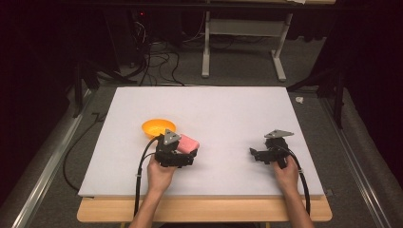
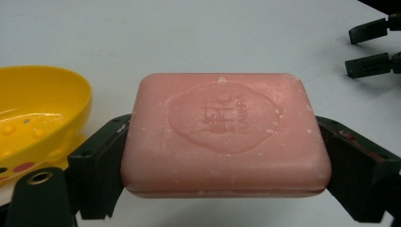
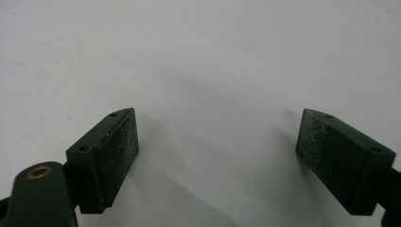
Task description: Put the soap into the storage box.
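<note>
The left tool [image 1: 183, 153] is held near the front left of the worktop [image 1: 223, 111], and a pink bar of soap [image 2: 226, 135] is gripped between its two black jaws, one pad pressed on each short end. The soap is kept flat, with its stamped face turned up, and it is lifted just off the white worktop. The stamped marks in the middle of the bar are too soft to be read. In the left gripper view, the lower parts of both jaws are cut off by the bottom edge.

The right tool [image 1: 259, 154] is held near the front right, well apart from the left one. Its jaws are spread wide and nothing is held between them. In the right gripper view, plain white worktop is seen between the two pads [image 3: 118, 156], and the right jaw is cut off at the picture's corner.

The person's hands [image 1: 160, 176] are seen from above, and the arms are cut off at the bottom edge.

A yellow soap dish [image 1: 158, 127] is set on the worktop just beside the soap, on its left. Part of the dish is cut off in the left gripper view [image 2: 38, 120], and small bumps are seen inside it. The room behind the worktop is dark, and little can be made out there.
</note>
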The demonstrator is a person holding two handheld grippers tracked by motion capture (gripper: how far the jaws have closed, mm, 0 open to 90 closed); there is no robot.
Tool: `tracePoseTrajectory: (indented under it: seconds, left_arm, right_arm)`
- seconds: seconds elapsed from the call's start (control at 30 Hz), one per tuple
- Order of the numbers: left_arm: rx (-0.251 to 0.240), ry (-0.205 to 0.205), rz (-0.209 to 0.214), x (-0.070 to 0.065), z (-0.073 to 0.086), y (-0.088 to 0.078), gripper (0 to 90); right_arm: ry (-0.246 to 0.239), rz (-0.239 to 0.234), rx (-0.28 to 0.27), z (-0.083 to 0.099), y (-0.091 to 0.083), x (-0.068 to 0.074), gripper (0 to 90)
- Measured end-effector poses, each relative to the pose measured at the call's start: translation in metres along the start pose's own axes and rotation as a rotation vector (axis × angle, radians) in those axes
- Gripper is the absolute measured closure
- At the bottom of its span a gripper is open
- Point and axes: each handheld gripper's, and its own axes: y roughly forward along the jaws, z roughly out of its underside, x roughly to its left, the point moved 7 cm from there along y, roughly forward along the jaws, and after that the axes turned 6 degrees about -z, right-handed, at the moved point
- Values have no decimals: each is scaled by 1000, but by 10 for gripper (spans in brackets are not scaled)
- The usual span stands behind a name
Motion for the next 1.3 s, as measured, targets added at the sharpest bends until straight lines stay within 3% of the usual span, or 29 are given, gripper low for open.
tracePoseTrajectory:
  seconds: [0.63,0.87,1.3]
  left_arm:
    - [-29,-32,-27,21,-9,-16,135]
    - [-22,-23,-55,30,-11,-18,135]
    - [-21,-48,-113,51,-11,-17,135]
  right_arm:
    - [-4,0,0,0,0,0,145]
    - [-4,0,0,0,0,0,145]
    - [-4,0,0,0,0,0,145]
